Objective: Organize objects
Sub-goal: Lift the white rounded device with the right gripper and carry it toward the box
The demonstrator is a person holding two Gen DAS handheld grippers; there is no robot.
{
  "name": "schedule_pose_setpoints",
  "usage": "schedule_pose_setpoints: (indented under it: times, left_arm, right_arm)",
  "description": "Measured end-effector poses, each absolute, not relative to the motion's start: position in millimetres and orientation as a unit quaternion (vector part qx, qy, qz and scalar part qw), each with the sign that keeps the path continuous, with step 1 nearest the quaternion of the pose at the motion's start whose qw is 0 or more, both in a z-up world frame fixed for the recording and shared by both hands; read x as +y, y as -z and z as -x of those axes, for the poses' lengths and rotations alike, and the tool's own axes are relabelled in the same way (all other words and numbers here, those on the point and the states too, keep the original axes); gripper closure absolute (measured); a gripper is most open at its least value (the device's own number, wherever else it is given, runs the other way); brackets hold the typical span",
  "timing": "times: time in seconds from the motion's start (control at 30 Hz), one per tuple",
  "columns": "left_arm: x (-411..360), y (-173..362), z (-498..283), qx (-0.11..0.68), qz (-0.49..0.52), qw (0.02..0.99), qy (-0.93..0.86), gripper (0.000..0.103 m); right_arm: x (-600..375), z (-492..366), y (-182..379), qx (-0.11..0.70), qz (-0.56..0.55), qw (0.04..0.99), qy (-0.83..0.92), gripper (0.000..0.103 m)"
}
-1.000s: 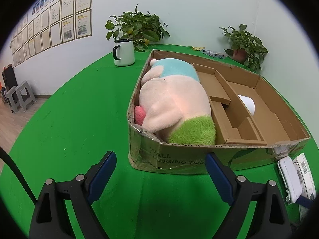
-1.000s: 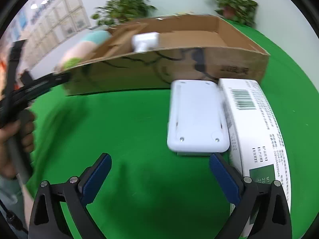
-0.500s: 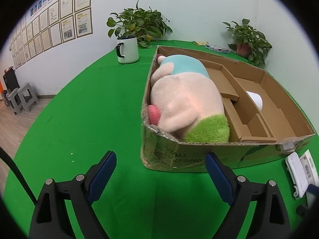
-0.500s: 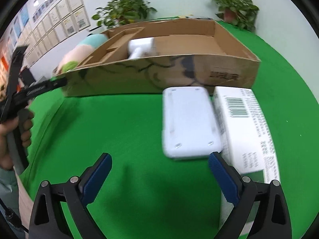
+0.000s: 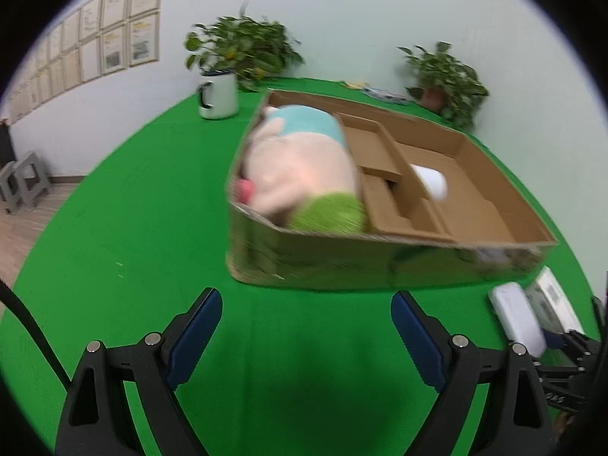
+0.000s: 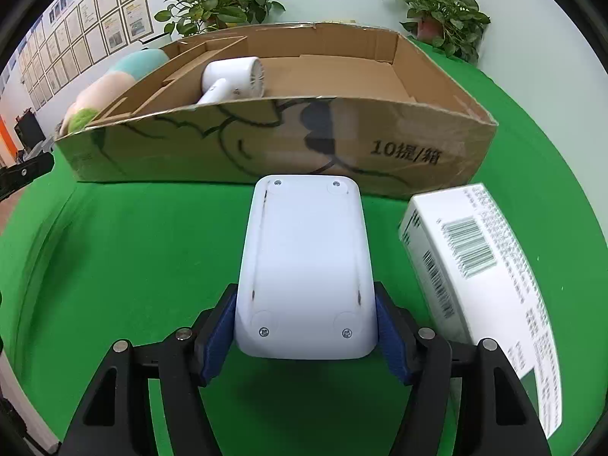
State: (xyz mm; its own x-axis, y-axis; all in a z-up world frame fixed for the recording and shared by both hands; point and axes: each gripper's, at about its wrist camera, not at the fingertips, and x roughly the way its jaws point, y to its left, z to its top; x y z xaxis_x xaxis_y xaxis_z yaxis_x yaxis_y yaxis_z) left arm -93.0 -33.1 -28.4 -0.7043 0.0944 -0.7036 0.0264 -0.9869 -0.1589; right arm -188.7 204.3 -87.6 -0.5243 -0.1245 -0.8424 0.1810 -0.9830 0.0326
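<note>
My right gripper (image 6: 306, 332) is shut on a flat white plastic device (image 6: 307, 266), held by its near end, underside up, in front of the cardboard box (image 6: 380, 144). The device also shows in the left wrist view (image 5: 516, 317). The box (image 5: 342, 262) holds a pink plush toy (image 5: 304, 174) at its left end and a white hair dryer (image 6: 235, 79) in a middle compartment. A white carton with a barcode (image 6: 482, 266) lies right of the device. My left gripper (image 5: 306, 334) is open and empty above the green cloth, short of the box.
A white mug (image 5: 218, 95) stands beyond the box at the left. Potted plants (image 5: 243, 49) stand at the back along the wall. The green table's edge curves round at the left, with grey stools (image 5: 24, 182) on the floor beyond.
My right gripper moved forward and closed on the white device, which now sits between its fingers. My left gripper has shifted left and back, so the box appears further right.
</note>
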Motion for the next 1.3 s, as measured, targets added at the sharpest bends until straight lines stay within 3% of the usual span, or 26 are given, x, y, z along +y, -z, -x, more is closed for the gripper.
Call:
schedule_pose_setpoints:
  times: [0.13,0.17,0.23,0.43,0.5,0.57,0.63,0.73,0.83,0.93,1.07,1.17,1.3]
  left_arm:
    - [-10,40,81,-0.127,0.425,0.122,-0.888,0.012]
    - [-5,45,80,-0.142,0.437,0.146,-0.876,0.012]
    - [8,57,76,-0.177,0.462,0.195,-0.847,0.012]
    - [33,72,83,-0.2,0.482,0.238,-0.819,0.012]
    - [41,74,84,-0.212,0.485,0.255,-0.809,0.012]
    - [46,78,88,-0.218,0.491,0.266,-0.8,0.021]
    - [52,83,89,-0.217,0.503,0.277,-0.789,0.033]
    - [58,83,76,-0.208,0.5,0.284,-0.791,0.035]
    - [62,86,53,-0.21,0.505,0.298,-0.782,0.036]
    - [66,89,37,-0.213,0.509,0.304,-0.777,0.048]
    - [73,85,30,-0.199,0.505,0.288,-0.789,0.049]
    - [71,86,34,-0.191,0.513,0.279,-0.789,0.065]
    - [69,86,35,-0.2,0.516,0.276,-0.786,0.069]
  right_arm:
    - [178,142,83,-0.009,-0.49,0.164,0.856,0.032]
    - [173,130,81,-0.023,-0.488,0.189,0.852,0.018]
    - [166,113,76,-0.034,-0.471,0.217,0.855,0.007]
    - [162,109,74,-0.011,-0.446,0.214,0.869,0.007]
    - [162,114,76,-0.017,-0.445,0.209,0.871,0.014]
    - [160,117,79,-0.015,-0.445,0.201,0.873,0.025]
    - [157,116,81,-0.017,-0.445,0.206,0.872,0.029]
    - [152,109,81,-0.008,-0.443,0.211,0.871,0.036]
    - [156,87,80,-0.011,-0.449,0.215,0.867,0.035]
    - [161,64,83,-0.007,-0.459,0.21,0.863,0.03]
    - [153,51,85,0.035,-0.455,0.193,0.869,0.028]
    - [151,47,85,0.045,-0.454,0.172,0.873,0.034]
    - [147,54,87,0.034,-0.455,0.156,0.876,0.035]
